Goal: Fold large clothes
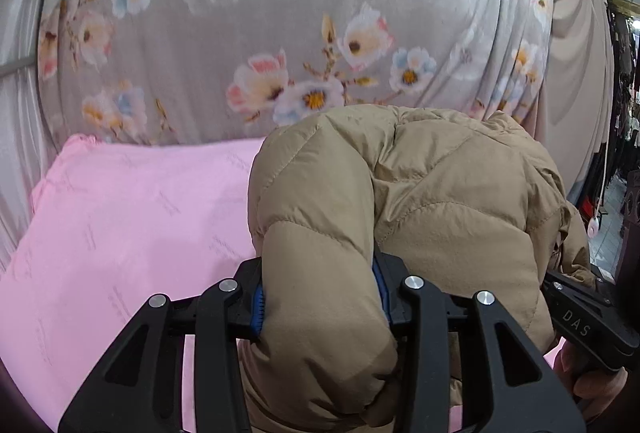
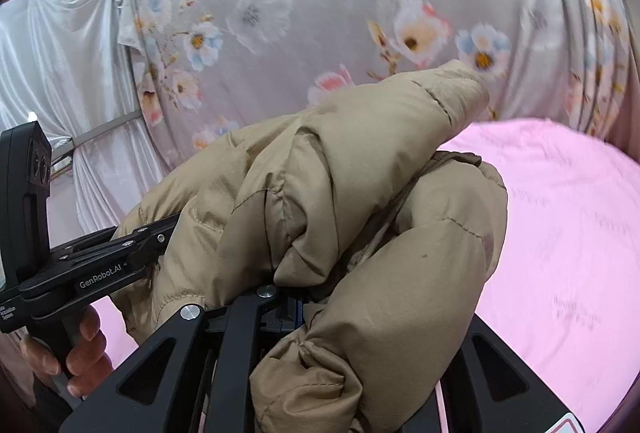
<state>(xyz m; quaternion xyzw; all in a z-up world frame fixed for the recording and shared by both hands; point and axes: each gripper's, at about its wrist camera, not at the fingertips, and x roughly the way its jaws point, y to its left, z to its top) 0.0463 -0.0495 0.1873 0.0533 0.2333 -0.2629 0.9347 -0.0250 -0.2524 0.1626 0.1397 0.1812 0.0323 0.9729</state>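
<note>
A tan quilted puffer jacket (image 1: 440,201) hangs bunched above the pink sheet (image 1: 120,233). My left gripper (image 1: 320,297) is shut on a thick padded fold of it, with the blue pads (image 1: 259,307) pressing in from both sides. In the right wrist view the jacket (image 2: 360,173) bulges over my right gripper (image 2: 320,297), which is shut on a gathered fold; one finger is hidden under the fabric. The two grippers hold it close together: the right gripper (image 1: 580,317) shows at the jacket's right side, and the left gripper (image 2: 132,245) at its left.
A grey floral cloth (image 1: 240,33) hangs behind the pink-covered surface (image 2: 560,233). White drapes (image 2: 60,73) hang at the left, beige fabric (image 1: 576,53) and dark racks at the right. A hand (image 2: 80,345) grips the left gripper's handle.
</note>
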